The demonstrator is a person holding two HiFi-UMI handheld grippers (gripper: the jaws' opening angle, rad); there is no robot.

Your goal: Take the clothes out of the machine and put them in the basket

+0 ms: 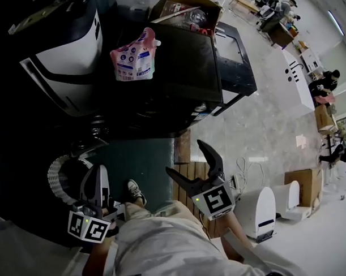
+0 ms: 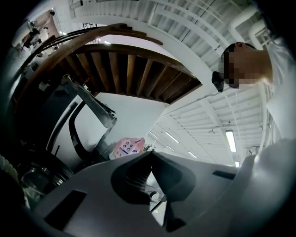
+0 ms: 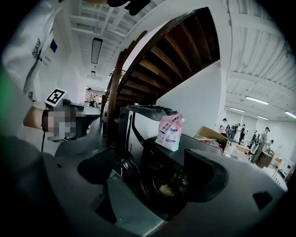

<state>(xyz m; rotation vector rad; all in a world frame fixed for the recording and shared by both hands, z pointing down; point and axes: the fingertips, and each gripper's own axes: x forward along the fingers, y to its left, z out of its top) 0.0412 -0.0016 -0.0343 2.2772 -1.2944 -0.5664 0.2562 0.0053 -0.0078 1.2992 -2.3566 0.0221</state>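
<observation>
**Our count of things in view**

We count two grippers: the left hand-held gripper (image 1: pixel 98 172) and the right hand-held gripper (image 1: pixel 185 158). We also count one black front-loading washing machine (image 1: pixel 182 72), one pink-and-white plastic pouch (image 1: pixel 135 55), one white slatted basket (image 1: pixel 56 177) and one open brown cardboard box (image 1: pixel 182 5).

Left tongs (image 1: pixel 98 172) together, right tongs (image 1: pixel 186 158) apart

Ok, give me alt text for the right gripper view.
The right gripper, jaws open and empty, faces a dark washing machine with its door open and something pale inside. A pink pouch stands on top, under a wooden staircase.
</observation>
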